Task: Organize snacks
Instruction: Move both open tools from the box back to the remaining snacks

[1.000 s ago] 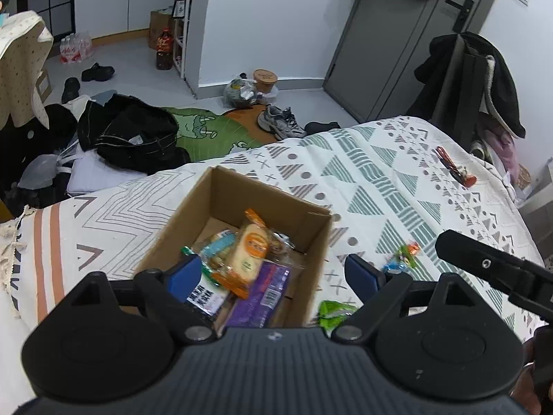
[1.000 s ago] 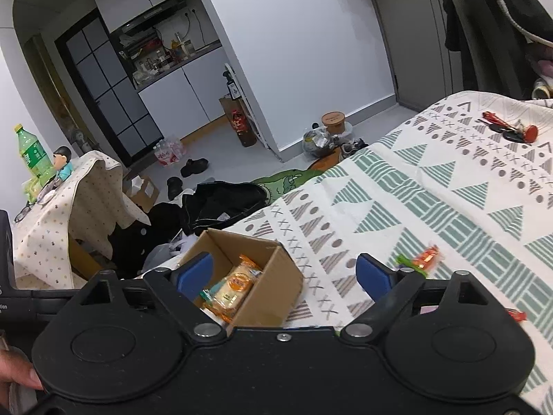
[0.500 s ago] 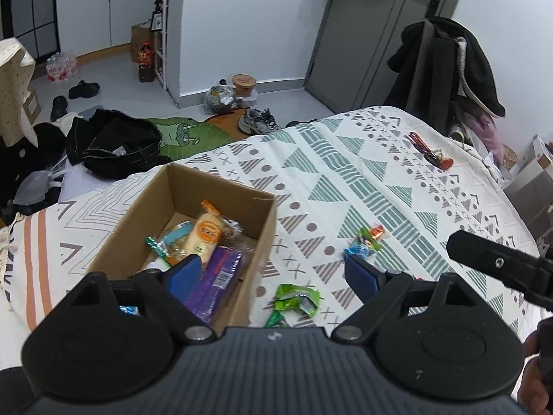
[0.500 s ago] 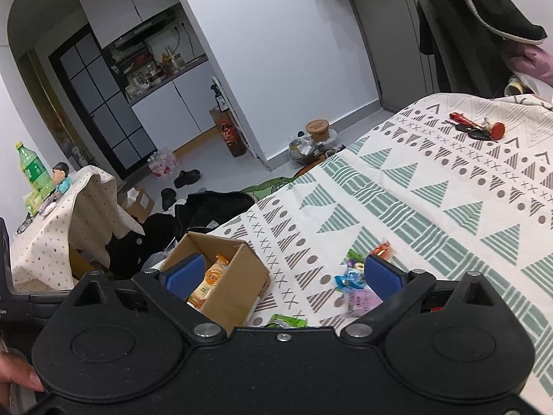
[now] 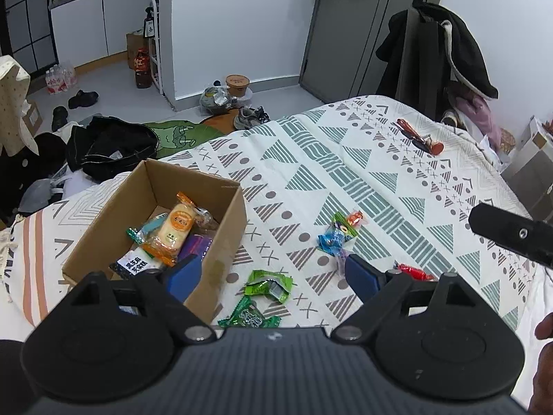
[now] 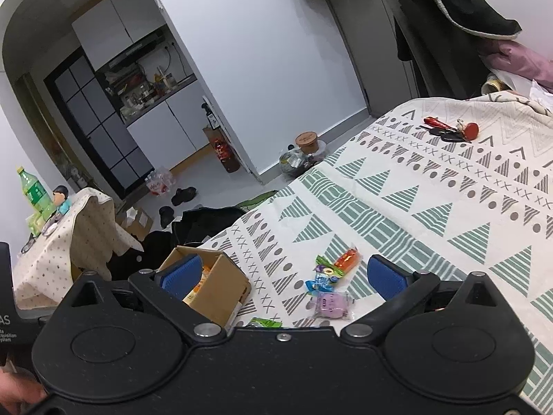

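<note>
Overhead, both empty grippers, perhaps above loose snacks [image 5: 340,230] beside cardboard box [image 5: 228,242].

Legible text is minimal. On the left gripper body [image 6: 8,325], at 9 o'clock in the right wrist view, the letters "AS" stand above 2 smaller lines too small to read. Snack packets in the cardboard box [image 5: 221,242] carry print that cannot be read.

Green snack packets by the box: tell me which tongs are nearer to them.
Left. The left tongs hang right over the green snack packets, which lie between their open fingers. The right tongs, jaws opening, frame the purple packet farther from the cardboard box.
</note>
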`<action>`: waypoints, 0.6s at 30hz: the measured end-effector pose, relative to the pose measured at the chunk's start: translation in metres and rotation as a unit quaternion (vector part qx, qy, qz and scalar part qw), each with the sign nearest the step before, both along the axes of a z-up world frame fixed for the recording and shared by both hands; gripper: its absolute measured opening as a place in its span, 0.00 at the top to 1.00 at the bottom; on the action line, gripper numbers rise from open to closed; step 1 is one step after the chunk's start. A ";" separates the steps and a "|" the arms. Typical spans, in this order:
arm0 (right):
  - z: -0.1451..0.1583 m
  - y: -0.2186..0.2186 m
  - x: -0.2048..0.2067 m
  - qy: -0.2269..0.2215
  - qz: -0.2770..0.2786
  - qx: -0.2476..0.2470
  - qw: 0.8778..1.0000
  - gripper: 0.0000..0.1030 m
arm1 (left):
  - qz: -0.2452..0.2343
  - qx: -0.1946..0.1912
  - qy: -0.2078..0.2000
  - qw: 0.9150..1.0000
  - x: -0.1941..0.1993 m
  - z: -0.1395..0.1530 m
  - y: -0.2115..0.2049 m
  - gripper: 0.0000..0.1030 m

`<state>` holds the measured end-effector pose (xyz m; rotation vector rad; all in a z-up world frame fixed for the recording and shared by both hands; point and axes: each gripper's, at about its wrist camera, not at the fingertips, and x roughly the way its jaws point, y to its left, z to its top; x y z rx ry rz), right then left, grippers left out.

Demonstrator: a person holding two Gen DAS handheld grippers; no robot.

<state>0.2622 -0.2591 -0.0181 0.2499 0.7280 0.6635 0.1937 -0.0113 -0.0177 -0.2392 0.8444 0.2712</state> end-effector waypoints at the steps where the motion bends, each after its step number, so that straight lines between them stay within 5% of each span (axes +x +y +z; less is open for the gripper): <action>1: -0.001 -0.003 0.000 0.001 -0.003 -0.001 1.000 0.00 | 0.000 0.008 0.001 1.000 0.000 0.000 -0.005 0.13; 18: -0.023 -0.041 0.013 0.030 -0.011 -0.002 0.999 0.00 | 0.029 -0.007 0.003 1.000 0.003 -0.024 -0.033 0.09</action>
